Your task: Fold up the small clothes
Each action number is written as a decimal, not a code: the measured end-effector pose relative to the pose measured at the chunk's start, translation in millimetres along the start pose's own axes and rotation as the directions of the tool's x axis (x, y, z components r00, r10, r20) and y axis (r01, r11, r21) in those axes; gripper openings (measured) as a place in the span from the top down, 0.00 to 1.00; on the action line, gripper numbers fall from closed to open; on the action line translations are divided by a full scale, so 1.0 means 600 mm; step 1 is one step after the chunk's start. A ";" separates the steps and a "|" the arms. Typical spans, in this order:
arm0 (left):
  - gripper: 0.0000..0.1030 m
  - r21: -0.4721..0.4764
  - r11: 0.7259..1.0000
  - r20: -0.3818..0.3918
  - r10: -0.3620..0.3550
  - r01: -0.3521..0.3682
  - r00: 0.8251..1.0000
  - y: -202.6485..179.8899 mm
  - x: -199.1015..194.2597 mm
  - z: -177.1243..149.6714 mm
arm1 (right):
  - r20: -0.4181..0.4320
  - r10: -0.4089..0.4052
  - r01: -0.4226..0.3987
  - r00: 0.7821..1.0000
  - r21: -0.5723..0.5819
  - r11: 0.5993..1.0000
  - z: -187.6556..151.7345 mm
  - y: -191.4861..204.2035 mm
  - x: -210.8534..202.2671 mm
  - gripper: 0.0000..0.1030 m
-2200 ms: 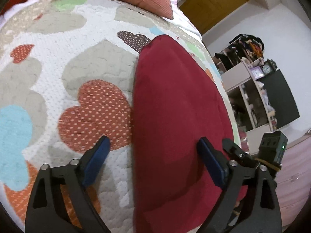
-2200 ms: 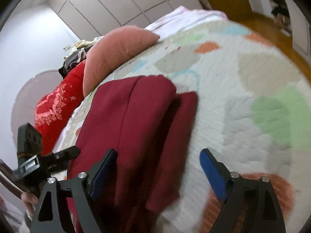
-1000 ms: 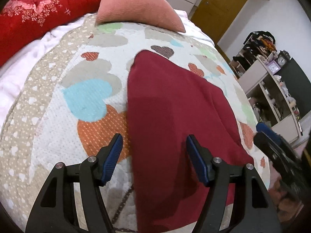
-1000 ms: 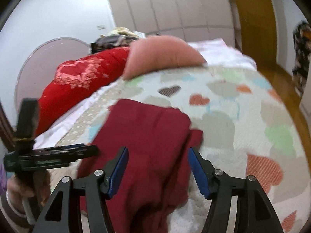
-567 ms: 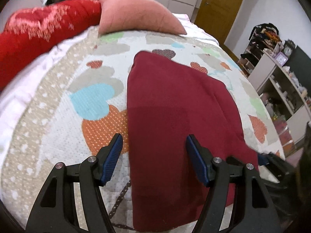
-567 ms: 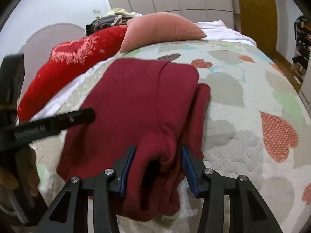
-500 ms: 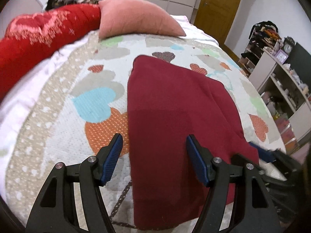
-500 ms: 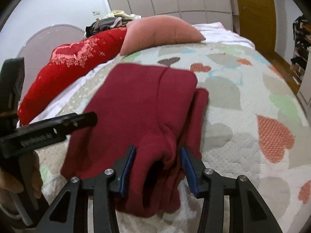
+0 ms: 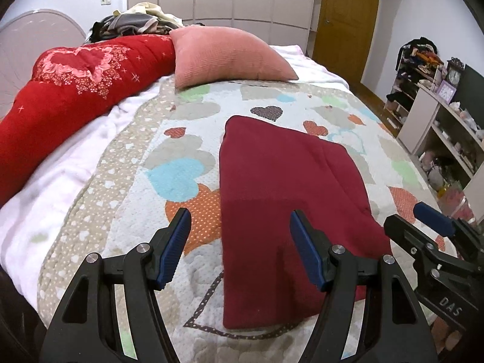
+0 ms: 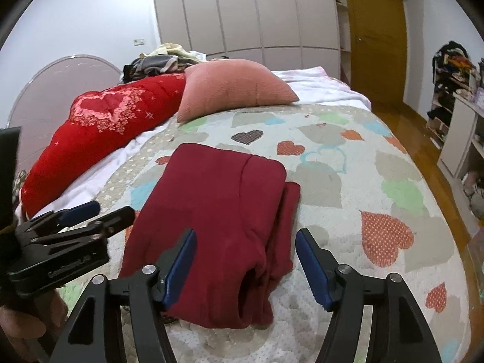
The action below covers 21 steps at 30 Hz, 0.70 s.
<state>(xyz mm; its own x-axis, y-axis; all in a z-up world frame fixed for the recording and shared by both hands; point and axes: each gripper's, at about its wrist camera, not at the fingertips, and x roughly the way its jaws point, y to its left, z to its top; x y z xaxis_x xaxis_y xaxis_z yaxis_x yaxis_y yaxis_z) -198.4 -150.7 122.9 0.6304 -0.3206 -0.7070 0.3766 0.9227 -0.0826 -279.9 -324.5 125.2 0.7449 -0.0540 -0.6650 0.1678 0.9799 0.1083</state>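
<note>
A dark red garment [image 9: 290, 199] lies folded flat on the heart-patterned quilt [image 9: 187, 139]. In the right wrist view the garment [image 10: 217, 208] shows a doubled right edge with bunched layers at its near end. My left gripper [image 9: 240, 242] is open and empty, held above the garment's near left edge. My right gripper [image 10: 245, 257] is open and empty, held above the garment's near right end. Each gripper shows in the other's view, the right one [image 9: 429, 236] at the far right and the left one [image 10: 78, 214] at the far left.
A pink cushion [image 9: 224, 56] and a red padded quilt [image 9: 69, 90] lie at the head of the bed, with a clothes pile [image 9: 136, 22] behind. Shelves [image 9: 447, 127] stand to the right and a wooden door [image 9: 345, 15] at the back.
Both grippers have pulled back and up from the garment. The right gripper, closed in on the bunched end half a second ago, has opened and let it go. The garment lies still.
</note>
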 end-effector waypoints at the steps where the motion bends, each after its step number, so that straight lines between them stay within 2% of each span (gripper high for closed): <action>1: 0.34 -0.004 1.000 0.001 0.002 -0.002 1.000 0.002 -0.002 0.000 | -0.002 -0.001 0.001 1.000 0.006 1.000 0.001 -0.001 0.002 0.37; 7: 0.34 0.000 1.000 -0.006 0.028 -0.028 1.000 0.001 -0.006 -0.005 | -0.012 -0.002 0.002 1.000 -0.008 1.000 -0.001 0.009 0.000 0.36; 21: 0.34 0.014 1.000 -0.008 0.024 -0.024 1.000 -0.001 -0.008 -0.006 | -0.032 0.005 -0.006 0.999 -0.018 1.000 -0.002 0.024 0.006 0.34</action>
<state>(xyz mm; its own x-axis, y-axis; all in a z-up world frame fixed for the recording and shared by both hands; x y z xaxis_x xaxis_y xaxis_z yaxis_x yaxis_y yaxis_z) -204.2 -149.0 124.2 0.6340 -0.2962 -0.7143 0.3704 0.9272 -0.0557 -275.4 -310.2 123.3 0.7244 -0.0429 -0.6881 0.1523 0.9834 0.0990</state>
